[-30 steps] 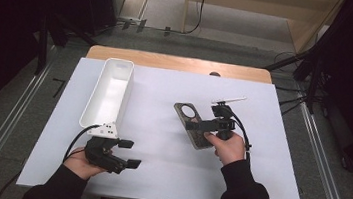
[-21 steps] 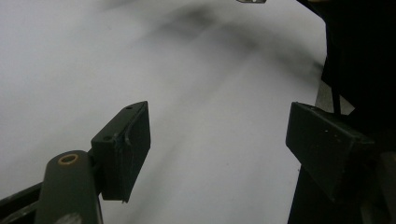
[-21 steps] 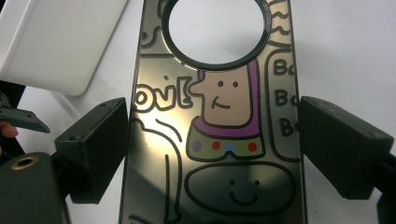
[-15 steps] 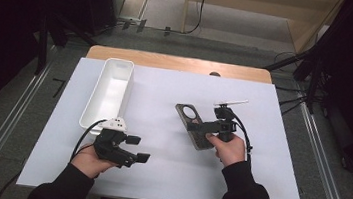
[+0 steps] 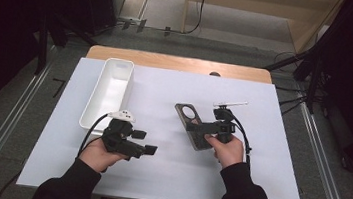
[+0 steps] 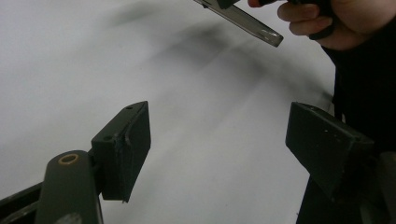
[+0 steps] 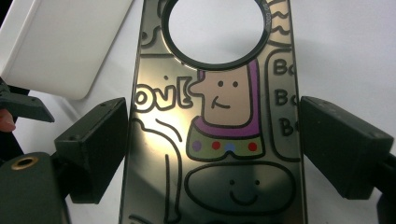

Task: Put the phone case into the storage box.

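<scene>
Lying flat on the white table (image 5: 274, 191), right of centre, a dark door hanger (image 7: 219, 140) carries cartoon drawings: a face in a purple hood, 4 coloured dots, a smiling blob, and partial lettering, "ov" and "Bo". The right gripper (image 5: 201, 128) straddles it, its jaws apart on either edge, not clamped. The left gripper (image 5: 147, 144) hovers over bare table, jaws wide apart, near a white bin (image 5: 110, 92).
</scene>
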A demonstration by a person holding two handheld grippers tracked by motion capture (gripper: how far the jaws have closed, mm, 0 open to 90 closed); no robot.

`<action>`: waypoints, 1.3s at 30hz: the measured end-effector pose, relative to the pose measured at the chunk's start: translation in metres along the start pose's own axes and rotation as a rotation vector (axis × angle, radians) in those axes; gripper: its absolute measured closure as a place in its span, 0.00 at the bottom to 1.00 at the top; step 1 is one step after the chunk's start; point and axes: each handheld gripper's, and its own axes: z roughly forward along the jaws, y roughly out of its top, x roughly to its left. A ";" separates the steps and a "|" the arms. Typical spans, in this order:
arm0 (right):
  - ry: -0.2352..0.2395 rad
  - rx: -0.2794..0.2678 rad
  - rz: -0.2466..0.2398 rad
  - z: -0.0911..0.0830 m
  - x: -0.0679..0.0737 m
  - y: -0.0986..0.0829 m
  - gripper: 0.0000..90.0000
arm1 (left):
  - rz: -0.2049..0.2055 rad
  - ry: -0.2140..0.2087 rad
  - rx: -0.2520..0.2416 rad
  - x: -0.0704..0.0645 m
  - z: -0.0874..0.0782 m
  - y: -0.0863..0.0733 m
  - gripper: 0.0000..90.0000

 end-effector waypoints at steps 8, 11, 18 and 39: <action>-0.006 -0.008 0.005 0.001 -0.001 -0.001 0.12 | -0.011 0.023 -0.008 0.000 0.004 0.010 0.24; -0.005 -0.012 0.006 0.001 -0.001 -0.001 0.12 | -0.019 0.025 -0.014 0.000 0.005 0.014 0.24; -0.007 -0.020 0.009 0.000 -0.001 -0.001 0.12 | -0.042 0.029 -0.015 0.001 0.009 0.023 0.24; -0.008 -0.043 0.011 0.001 0.000 -0.002 0.12 | -0.087 0.065 -0.021 0.013 0.020 0.046 0.24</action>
